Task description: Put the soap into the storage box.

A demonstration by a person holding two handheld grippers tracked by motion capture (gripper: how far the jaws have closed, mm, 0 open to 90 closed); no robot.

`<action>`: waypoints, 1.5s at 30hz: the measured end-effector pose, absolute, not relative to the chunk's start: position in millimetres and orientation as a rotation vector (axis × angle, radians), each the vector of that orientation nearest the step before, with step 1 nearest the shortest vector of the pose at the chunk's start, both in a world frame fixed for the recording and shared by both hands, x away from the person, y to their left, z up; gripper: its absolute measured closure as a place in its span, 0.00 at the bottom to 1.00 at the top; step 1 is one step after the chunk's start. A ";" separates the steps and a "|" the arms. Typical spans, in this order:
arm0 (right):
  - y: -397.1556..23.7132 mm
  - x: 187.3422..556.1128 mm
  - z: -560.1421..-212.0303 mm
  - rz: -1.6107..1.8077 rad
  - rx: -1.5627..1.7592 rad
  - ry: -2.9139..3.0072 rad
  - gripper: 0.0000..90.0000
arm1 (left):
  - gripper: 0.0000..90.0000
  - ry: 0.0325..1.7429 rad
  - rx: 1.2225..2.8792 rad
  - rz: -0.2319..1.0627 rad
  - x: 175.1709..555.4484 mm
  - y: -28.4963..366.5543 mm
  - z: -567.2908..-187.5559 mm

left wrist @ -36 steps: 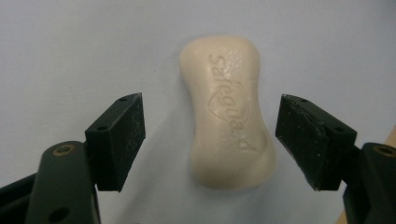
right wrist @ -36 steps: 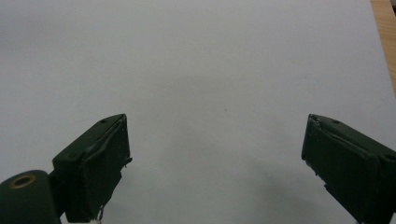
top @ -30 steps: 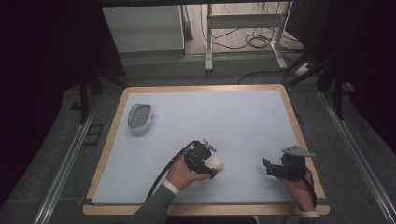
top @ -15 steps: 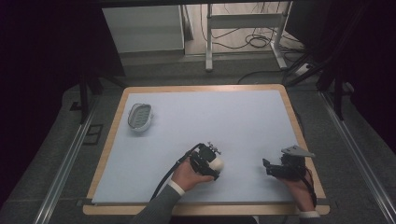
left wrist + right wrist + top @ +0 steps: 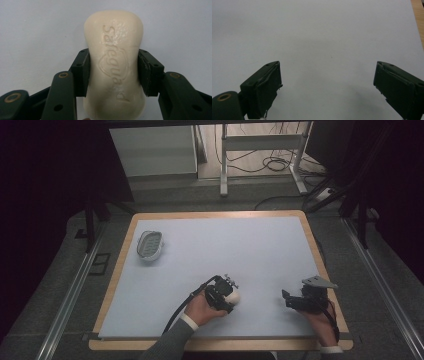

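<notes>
Cream soap bar between left tongs

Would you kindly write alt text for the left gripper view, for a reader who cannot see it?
A cream bar of soap embossed with the word Safeguard is clamped at its narrowed middle between the two black jaws of the left gripper. Behind it lies a plain pale table surface.
</notes>
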State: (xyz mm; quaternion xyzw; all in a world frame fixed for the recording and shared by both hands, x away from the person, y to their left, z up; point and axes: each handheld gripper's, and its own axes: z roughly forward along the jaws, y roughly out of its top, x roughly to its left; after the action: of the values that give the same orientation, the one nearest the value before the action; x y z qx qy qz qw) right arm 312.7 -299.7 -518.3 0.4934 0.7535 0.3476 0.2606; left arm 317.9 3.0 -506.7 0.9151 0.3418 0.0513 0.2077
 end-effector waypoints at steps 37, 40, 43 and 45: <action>-302.8 313.9 -519.1 0.932 1.353 2.021 0.08 | 0.55 1.043 2.405 0.085 351.1 81.2 -467.3; -303.2 313.2 -518.7 0.933 1.355 2.018 0.08 | 0.55 1.058 2.393 0.093 352.5 87.9 -463.4; -302.3 312.9 -518.3 0.932 1.350 2.019 0.08 | 0.55 1.066 2.390 0.110 353.0 92.3 -460.5; -301.1 313.0 -518.6 0.931 1.342 2.024 0.08 | 0.55 1.074 2.383 0.119 354.2 96.3 -457.8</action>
State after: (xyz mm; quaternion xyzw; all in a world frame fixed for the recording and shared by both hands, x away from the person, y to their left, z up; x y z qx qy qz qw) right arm 313.0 -301.1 -518.6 0.4972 0.7500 0.3450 0.2669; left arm 354.2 96.3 -457.8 0.8796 0.3964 0.0438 0.2594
